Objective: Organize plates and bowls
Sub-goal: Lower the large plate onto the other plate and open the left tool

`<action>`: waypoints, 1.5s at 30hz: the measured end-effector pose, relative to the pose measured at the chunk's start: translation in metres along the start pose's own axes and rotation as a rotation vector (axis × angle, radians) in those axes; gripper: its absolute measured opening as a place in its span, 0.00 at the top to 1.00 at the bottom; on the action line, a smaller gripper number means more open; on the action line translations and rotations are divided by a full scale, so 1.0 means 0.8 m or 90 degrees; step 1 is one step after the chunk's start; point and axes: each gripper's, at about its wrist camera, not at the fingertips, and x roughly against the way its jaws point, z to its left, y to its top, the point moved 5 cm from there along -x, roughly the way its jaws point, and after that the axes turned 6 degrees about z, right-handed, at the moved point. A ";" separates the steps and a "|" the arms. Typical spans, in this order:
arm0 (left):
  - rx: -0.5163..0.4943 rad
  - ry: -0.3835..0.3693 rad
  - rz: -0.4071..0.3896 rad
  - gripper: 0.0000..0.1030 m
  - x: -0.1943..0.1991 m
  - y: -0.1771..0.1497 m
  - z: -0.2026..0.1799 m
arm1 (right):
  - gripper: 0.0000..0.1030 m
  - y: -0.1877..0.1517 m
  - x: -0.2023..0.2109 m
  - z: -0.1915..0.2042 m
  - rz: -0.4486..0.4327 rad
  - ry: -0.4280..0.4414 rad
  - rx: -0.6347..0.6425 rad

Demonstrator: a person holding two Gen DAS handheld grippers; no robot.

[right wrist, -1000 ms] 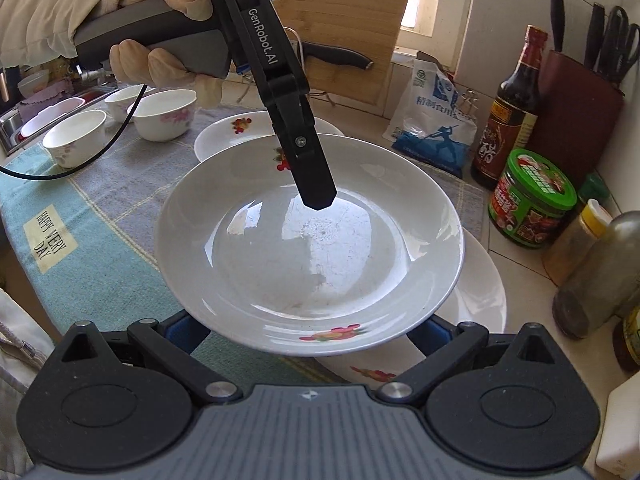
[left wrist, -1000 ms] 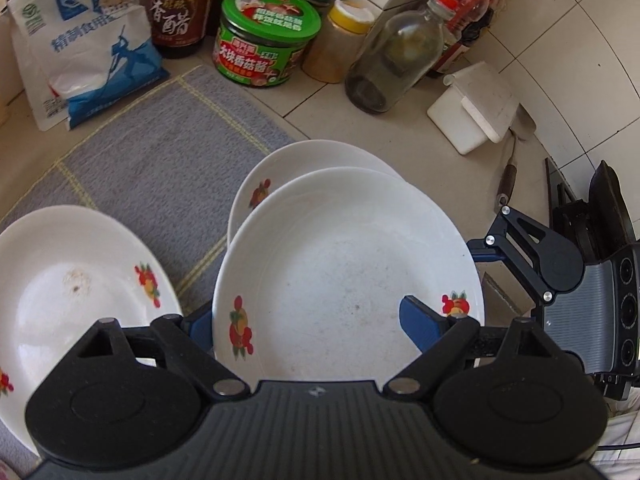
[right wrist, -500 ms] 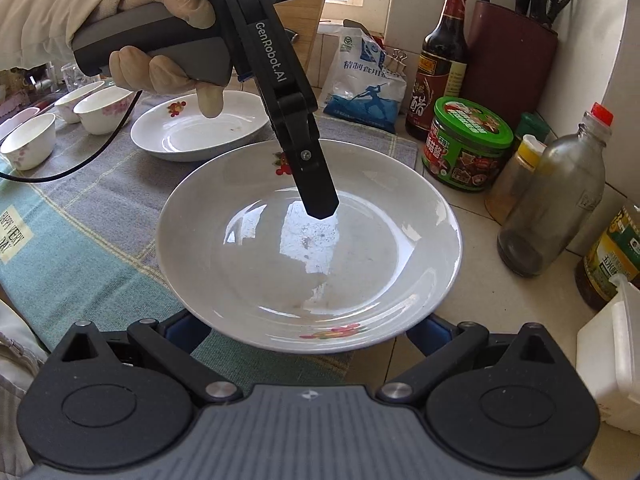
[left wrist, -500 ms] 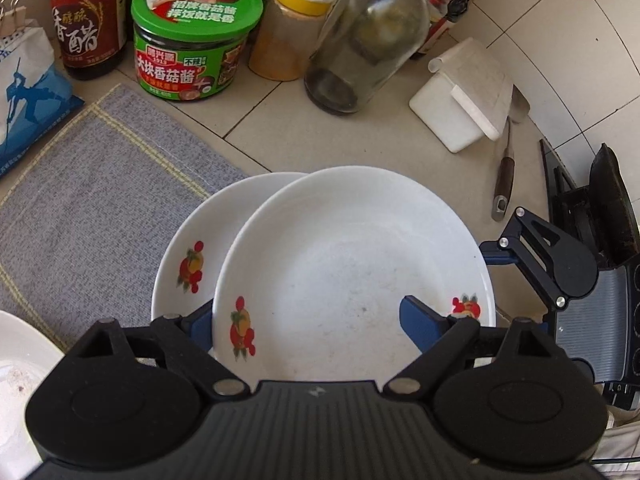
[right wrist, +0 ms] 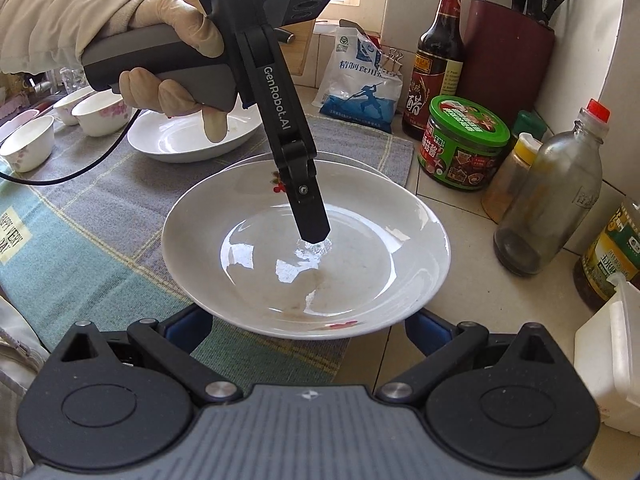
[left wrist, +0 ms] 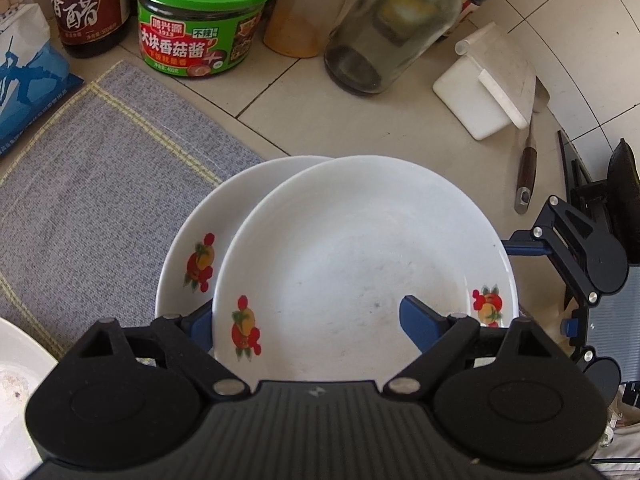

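Above the tiled bench (left wrist: 352,128), at the right-hand edge of a grey woven mat (left wrist: 100,184), a white plate (left wrist: 360,264) with red fruit prints is held by 2 grippers at once. From the left wrist view, the left gripper (left wrist: 308,320) has its blue-padded jaws closed on the near rim, 1 finger (left wrist: 420,316) lying over the inside and the other under the rim. From the right wrist view, the right gripper (right wrist: 308,332) meets the opposite rim; its blue fingers (right wrist: 424,330) show at either side below the plate, and whether they pinch it cannot be told. Directly beneath sits a 2nd plate (left wrist: 192,256) of the same pattern, offset toward the mat. A 3rd plate (right wrist: 192,136) and 3 small bowls (right wrist: 100,114) rest farther along the mat. Behind stand a green-lidded jar (left wrist: 200,16), a dark vinegar bottle (right wrist: 434,60), and a clear glass bottle (left wrist: 392,24).
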 end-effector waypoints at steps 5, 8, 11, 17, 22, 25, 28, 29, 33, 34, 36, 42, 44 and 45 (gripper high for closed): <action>-0.001 0.017 0.007 0.12 0.002 -0.001 0.001 | 0.00 0.001 0.000 0.001 -0.005 0.002 0.001; 0.000 0.024 0.016 0.12 0.004 -0.003 0.002 | 0.00 0.000 0.001 0.001 -0.009 0.005 0.000; 0.005 0.026 0.019 0.12 0.006 -0.005 0.003 | 0.00 0.000 0.001 0.002 -0.012 0.006 0.000; 0.026 0.017 0.014 0.12 0.015 -0.015 0.007 | 0.00 0.000 -0.001 0.002 -0.013 0.014 -0.006; 0.044 0.009 0.004 0.12 0.027 -0.024 0.014 | 0.00 0.002 -0.005 0.002 -0.015 0.012 -0.002; 0.053 0.006 -0.002 0.12 0.034 -0.027 0.017 | 0.00 0.004 -0.007 0.002 -0.019 0.015 0.002; 0.063 0.001 -0.011 0.12 0.041 -0.030 0.021 | 0.00 0.007 -0.007 0.005 -0.025 0.022 0.004; 0.065 0.000 -0.013 0.12 0.042 -0.031 0.022 | 0.00 0.008 -0.007 0.007 -0.027 0.022 0.007; 0.069 0.004 -0.021 0.12 0.049 -0.036 0.024 | 0.00 0.011 -0.005 0.010 -0.032 0.020 0.014; 0.070 0.006 -0.023 0.12 0.048 -0.035 0.021 | 0.00 0.011 -0.003 0.011 -0.035 0.021 0.014; 0.073 0.007 -0.028 0.12 0.048 -0.035 0.020 | 0.00 0.012 -0.001 0.011 -0.039 0.022 0.012; 0.069 0.024 -0.048 0.12 0.051 -0.042 0.015 | 0.00 0.013 0.002 0.012 -0.043 0.007 0.006; 0.070 0.031 -0.058 0.12 0.053 -0.045 0.014 | 0.00 0.013 0.002 0.012 -0.041 0.002 0.003; 0.071 0.038 -0.064 0.12 0.054 -0.047 0.014 | 0.00 0.013 0.002 0.012 -0.041 -0.002 0.001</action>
